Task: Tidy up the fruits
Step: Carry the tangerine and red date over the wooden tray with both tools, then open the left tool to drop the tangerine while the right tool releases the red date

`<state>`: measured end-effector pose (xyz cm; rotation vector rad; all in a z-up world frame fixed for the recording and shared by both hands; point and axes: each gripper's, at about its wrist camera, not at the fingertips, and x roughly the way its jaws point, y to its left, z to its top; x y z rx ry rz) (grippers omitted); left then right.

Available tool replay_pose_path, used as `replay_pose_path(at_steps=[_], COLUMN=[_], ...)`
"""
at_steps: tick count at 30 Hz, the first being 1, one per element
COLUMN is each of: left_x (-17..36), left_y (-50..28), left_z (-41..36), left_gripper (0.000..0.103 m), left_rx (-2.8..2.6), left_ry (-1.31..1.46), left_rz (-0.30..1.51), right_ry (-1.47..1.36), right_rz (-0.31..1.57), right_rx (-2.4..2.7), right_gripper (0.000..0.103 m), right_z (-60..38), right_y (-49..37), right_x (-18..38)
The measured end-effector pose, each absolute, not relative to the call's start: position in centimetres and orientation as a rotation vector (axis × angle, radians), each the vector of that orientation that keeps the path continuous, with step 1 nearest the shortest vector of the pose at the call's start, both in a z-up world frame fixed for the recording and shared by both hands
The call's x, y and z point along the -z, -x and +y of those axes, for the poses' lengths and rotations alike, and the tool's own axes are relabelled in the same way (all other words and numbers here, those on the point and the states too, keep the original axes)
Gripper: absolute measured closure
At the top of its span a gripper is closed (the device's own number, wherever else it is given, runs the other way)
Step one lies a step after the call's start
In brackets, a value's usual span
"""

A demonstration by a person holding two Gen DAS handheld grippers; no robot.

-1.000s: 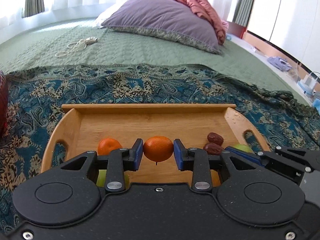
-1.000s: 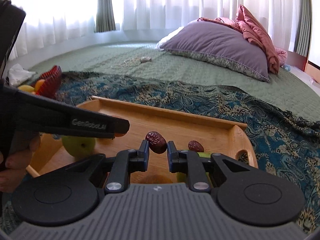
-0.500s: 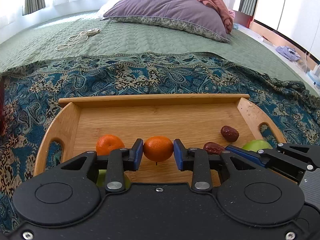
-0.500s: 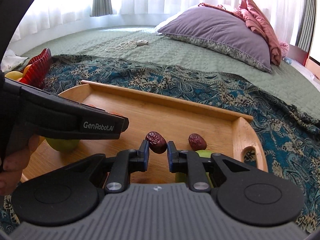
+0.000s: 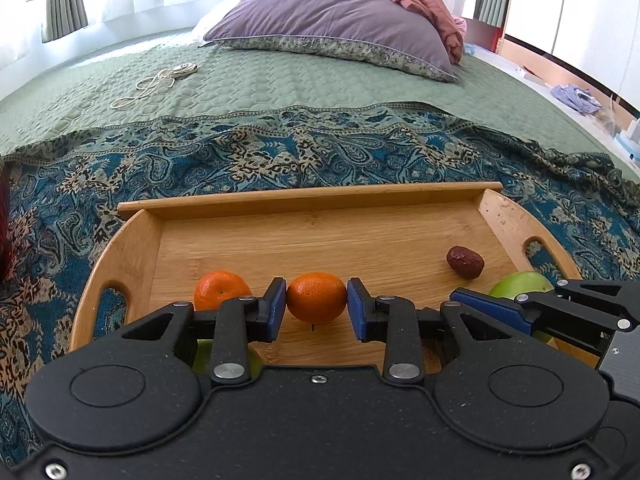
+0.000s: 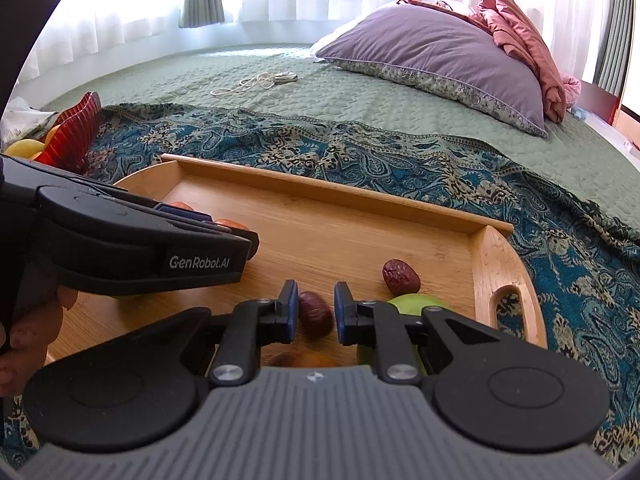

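Note:
A wooden tray [image 5: 304, 200] lies on a blue patterned cloth on the bed. My left gripper [image 5: 316, 309] is shut on an orange tangerine [image 5: 316, 298] just above the tray floor. A second tangerine [image 5: 220, 290] rests to its left. My right gripper [image 6: 316, 314] has its jaws slightly parted around a brown date [image 6: 315, 314] that sits low on the tray; a gap shows on both sides. A second date [image 6: 400, 277] and a green apple [image 6: 416, 304] lie to the right. The tray also shows in the right wrist view [image 6: 332, 192].
A red fruit basket [image 6: 76, 128] with yellow and orange fruit stands left of the tray. Another green fruit [image 5: 204, 356] hides under the left gripper. A purple pillow [image 5: 332, 28] and a white cable [image 5: 156, 82] lie farther back on the green bedspread.
Both grippers have lowered toward the tray. The right jaws have widened and the date sits lower between them. The left gripper still holds the tangerine.

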<state>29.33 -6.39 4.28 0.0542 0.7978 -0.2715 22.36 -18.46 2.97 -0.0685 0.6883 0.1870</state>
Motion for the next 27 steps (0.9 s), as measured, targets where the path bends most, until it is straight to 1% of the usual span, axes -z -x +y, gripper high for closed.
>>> replay_pose_path(at_steps=[6, 9, 11, 12, 13, 14, 15, 17, 20, 21, 24, 27], left_x=[-4.4, -4.7, -4.9, -5.1, -5.2, -5.3, -5.5, -5.7, -6.3, -6.6, -7.3, -7.9], left_y=[-29.1, -28.9, -28.8, -28.7, -28.6, -28.5, -28.4, -28.1, -27.6, -27.4, -26.8, -26.0], left_z=[-6.2, -6.2, -6.1, -6.1, -6.0, -6.0, -5.9, -5.7, -5.3, -5.1, -4.7, -4.4], left_gripper=[0.071, 0.066, 0.059, 0.058, 0.052, 0.046, 0.043, 0.028, 0.019, 0.018, 0.014, 0.009], left_rx=[0.266, 0.269, 0.265, 0.261, 0.256, 0.251, 0.246, 0.241, 0.243, 0.244, 0.241, 0.236], left_ry=[-0.047, -0.050, -0.053, -0.057, -0.061, -0.066, -0.071, -0.072, -0.057, -0.053, -0.053, -0.061], left_rz=[0.781, 0.769, 0.763, 0.758, 0.754, 0.748, 0.742, 0.734, 0.714, 0.708, 0.684, 0.653], right_ry=[0.047, 0.040, 0.038, 0.037, 0.035, 0.032, 0.028, 0.014, -0.028, -0.035, -0.037, -0.050], right_rz=[0.683, 0.681, 0.681, 0.680, 0.677, 0.674, 0.668, 0.656, 0.636, 0.627, 0.589, 0.561], right_rx=[-0.184, -0.183, -0.180, -0.179, -0.178, -0.176, -0.173, -0.167, -0.176, -0.177, -0.179, -0.178], right_gripper=[0.079, 0.078, 0.075, 0.073, 0.071, 0.066, 0.060, 0.054, 0.045, 0.041, 0.033, 0.030], right_z=[-18.7, -18.9, -19.0, -19.1, -19.1, -19.2, -19.3, -19.6, -20.2, -20.3, -20.4, -20.7], right_y=[-22.3, -22.1, -22.0, -22.0, -21.9, -21.9, -21.8, -21.5, -20.9, -20.7, -19.9, -19.3], right_x=[-3.1, -3.2, -3.3, -3.4, -3.5, -3.5, -3.6, -3.8, -4.3, -4.4, -5.0, -5.6])
